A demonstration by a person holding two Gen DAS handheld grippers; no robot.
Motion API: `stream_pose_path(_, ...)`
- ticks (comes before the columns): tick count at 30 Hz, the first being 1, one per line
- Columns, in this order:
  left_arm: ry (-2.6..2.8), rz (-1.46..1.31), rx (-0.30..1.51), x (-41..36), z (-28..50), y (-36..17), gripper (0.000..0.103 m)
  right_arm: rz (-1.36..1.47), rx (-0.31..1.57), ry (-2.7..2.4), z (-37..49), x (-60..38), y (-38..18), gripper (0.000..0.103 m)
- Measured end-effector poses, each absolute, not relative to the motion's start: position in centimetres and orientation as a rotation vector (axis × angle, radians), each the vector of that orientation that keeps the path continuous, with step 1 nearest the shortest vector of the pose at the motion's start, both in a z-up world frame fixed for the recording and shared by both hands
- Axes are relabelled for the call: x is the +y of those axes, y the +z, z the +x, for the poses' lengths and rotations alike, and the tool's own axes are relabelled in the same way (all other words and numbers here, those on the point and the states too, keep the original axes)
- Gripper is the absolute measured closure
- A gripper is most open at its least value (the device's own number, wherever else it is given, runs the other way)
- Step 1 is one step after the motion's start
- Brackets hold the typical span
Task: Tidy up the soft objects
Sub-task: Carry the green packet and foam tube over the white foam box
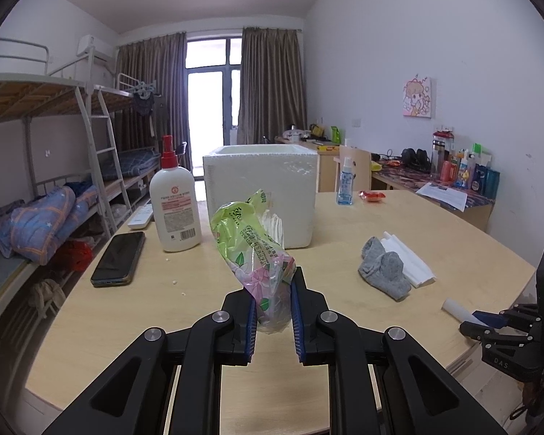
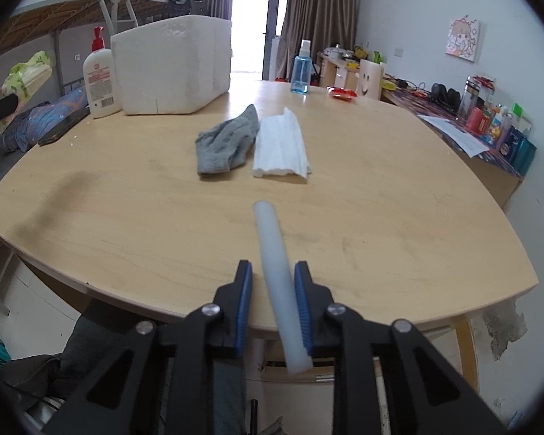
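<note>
**Clamping a tissue pack while a foam tube sits between the other jaws**

Gripping from afar, I see my left gripper [image 1: 272, 308] clamped on a green-and-pink tissue pack [image 1: 254, 246], held up above the wooden table [image 1: 127, 326]; the pack's lower end is hidden between the blue pads, and its print is too small to read. My right gripper [image 2: 273, 301] has a white foam tube [image 2: 277, 279] between its fingers, the tube lying against the right pad [image 2: 303, 311] with a gap on the left side, so I cannot tell whether it is truly pinched. The tube's near end runs past the table edge and its far end points out over the tabletop.

Farther out lie a grey sock [image 2: 226, 141] and, touching its right side, a folded white sheet [image 2: 281, 145]. At the far left stand a white foam box [image 2: 174, 65], a lotion bottle [image 2: 99, 76] and a dark phone [image 1: 118, 259]. A blue spray bottle [image 2: 301, 69] stands at the far edge.
</note>
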State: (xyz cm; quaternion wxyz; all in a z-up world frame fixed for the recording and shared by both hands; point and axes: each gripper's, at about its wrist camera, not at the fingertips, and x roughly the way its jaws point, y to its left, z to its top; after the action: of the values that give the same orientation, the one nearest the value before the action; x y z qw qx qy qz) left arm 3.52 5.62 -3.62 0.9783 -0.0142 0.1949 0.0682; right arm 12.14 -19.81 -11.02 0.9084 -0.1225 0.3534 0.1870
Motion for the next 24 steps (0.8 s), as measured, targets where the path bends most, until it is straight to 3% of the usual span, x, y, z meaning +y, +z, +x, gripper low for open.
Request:
stream_pose_path(6, 0.135, -0.028, 0.392, 5.6, 3.5, -3.6, 0.086, -0.221, 0.725, 0.392, 12.5, -20.3, -10.8, 0.089)
stream_pose_path(24, 0.143, -0.045, 0.37, 6.3, 3.3, -3.0, 0.086, -0.19, 0.653, 0.45, 12.6, -18.4, -7.9, 0.09)
